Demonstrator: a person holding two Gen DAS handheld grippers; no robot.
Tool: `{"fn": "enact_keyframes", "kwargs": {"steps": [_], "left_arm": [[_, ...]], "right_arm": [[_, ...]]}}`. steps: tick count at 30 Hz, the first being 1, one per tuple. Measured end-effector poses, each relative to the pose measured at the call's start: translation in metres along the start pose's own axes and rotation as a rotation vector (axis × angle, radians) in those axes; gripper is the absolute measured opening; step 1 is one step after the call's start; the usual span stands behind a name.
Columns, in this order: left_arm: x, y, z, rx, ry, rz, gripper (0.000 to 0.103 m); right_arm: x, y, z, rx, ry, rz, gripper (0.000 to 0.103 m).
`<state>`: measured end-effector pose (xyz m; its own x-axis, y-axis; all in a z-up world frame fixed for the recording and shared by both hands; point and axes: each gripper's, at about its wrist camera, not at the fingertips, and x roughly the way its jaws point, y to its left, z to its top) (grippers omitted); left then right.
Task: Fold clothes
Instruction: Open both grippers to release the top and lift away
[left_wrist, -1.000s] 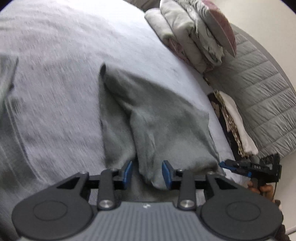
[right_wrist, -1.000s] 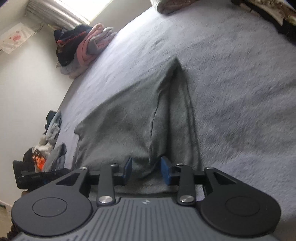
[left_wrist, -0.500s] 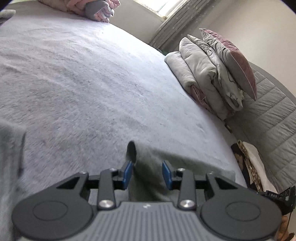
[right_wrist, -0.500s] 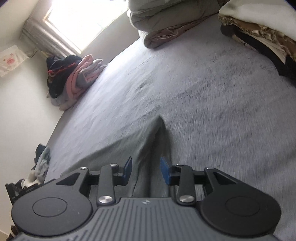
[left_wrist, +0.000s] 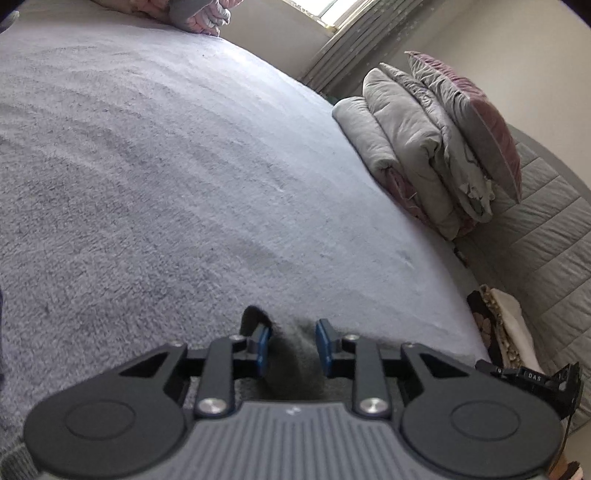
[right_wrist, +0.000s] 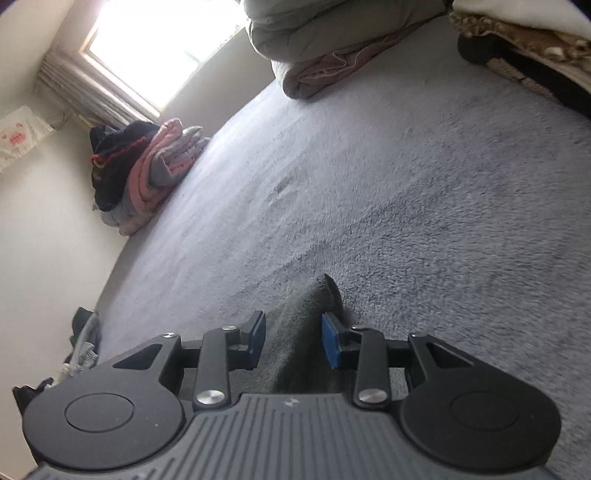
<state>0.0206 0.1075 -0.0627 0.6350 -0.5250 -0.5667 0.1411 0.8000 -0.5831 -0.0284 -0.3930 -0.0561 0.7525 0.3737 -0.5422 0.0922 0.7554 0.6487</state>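
Since a second ago, both views have dropped low over the bed (left_wrist: 184, 184). The left tool (left_wrist: 291, 349) and right tool (right_wrist: 293, 341) stand apart astride the grey garment (right_wrist: 295, 332), apparently laying a fold.

A: How much of the garment (left_wrist: 291, 354) could be seen?

B: Only a dark grey corner between the left gripper (left_wrist: 291, 349) pads; the gripper body hid the rest. The right view showed the same, a peak of cloth (right_wrist: 295, 332) above the right gripper (right_wrist: 293, 338).

A: Were the pads touching the cloth?

B: That could not be told in either view.

A: Anything cut off?

B: The bedding stack (right_wrist: 332, 40) by the top edge, and the clothes pile (left_wrist: 195, 14) likewise.
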Motion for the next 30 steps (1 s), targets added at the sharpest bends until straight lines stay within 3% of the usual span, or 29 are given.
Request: {"fn": "enact_keyframes", "kwargs": {"steps": [2,4,12,19,24,27,29,30], "left_arm": [[0.000,0.001,0.000,0.003,-0.004,-0.005,0.010],[-0.001,0.002,0.001,0.008,-0.021,-0.010,0.008],[0.006,0.002,0.006,0.012,-0.097,-0.014,0.007],[0.012,-0.001,0.007,0.052,-0.110,0.055,0.007],[0.011,-0.006,0.005,0.095,-0.123,0.110,0.011],[0.009,-0.010,0.004,0.121,-0.130,0.143,0.019],[0.009,-0.012,0.003,0.138,-0.135,0.165,0.040],[0.006,-0.014,0.003,0.153,-0.148,0.184,0.043]], "right_arm": [[0.005,0.002,0.000,-0.008,0.002,-0.011,0.020],[0.006,0.005,0.000,-0.014,-0.012,-0.014,0.007],[0.007,0.009,0.002,-0.017,-0.128,-0.030,0.005],[0.026,0.007,0.001,-0.075,-0.114,-0.124,0.005],[0.027,0.012,-0.003,-0.148,-0.111,-0.156,0.009],[0.019,0.013,-0.002,-0.139,-0.120,-0.164,0.020],[0.013,0.016,-0.002,-0.143,-0.139,-0.193,0.025],[0.009,0.019,-0.003,-0.153,-0.157,-0.219,0.026]]}}
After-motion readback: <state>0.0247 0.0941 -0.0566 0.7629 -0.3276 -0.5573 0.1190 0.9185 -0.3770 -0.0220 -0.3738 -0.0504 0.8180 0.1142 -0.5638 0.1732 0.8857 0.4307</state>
